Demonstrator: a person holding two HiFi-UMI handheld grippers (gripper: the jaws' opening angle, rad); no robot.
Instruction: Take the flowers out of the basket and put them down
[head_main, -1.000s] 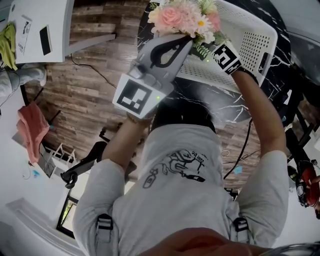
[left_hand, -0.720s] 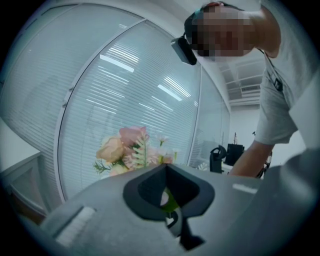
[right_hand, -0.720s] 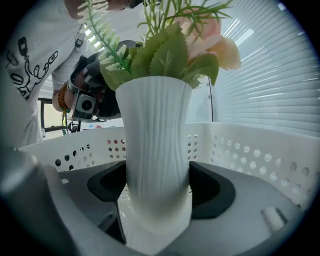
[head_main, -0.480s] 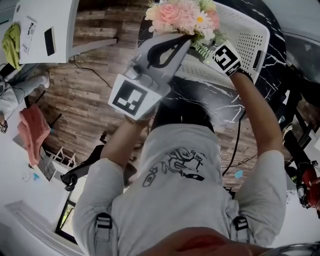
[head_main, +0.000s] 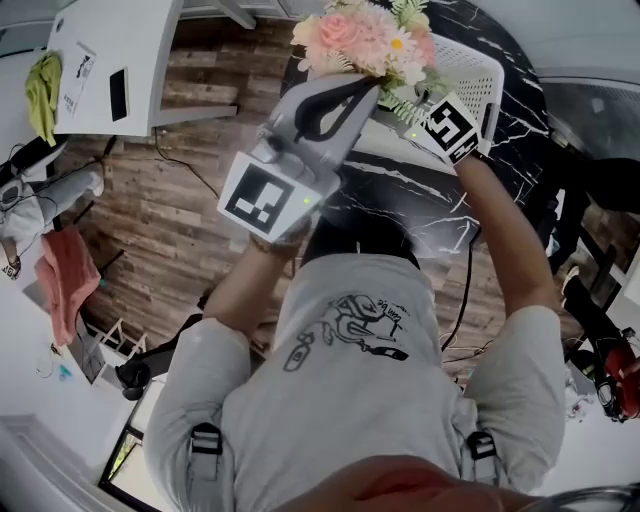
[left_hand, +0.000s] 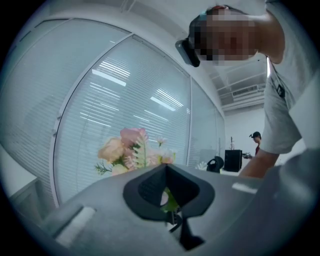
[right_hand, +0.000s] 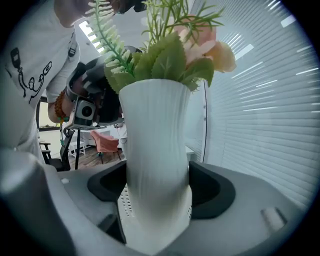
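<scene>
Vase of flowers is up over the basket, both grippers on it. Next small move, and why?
Probably carry it sideways toward the person, over the bare marble table, before lowering. The right gripper clamps the white vase, the left gripper pinches a stem of the flowers, and the white basket lies under them.

Pink and peach flowers (head_main: 365, 38) with fern sprigs, upright in a ribbed white vase (right_hand: 155, 165) — aloft, clear of the basket (head_main: 475, 70). White, perforated, just beneath.
</scene>
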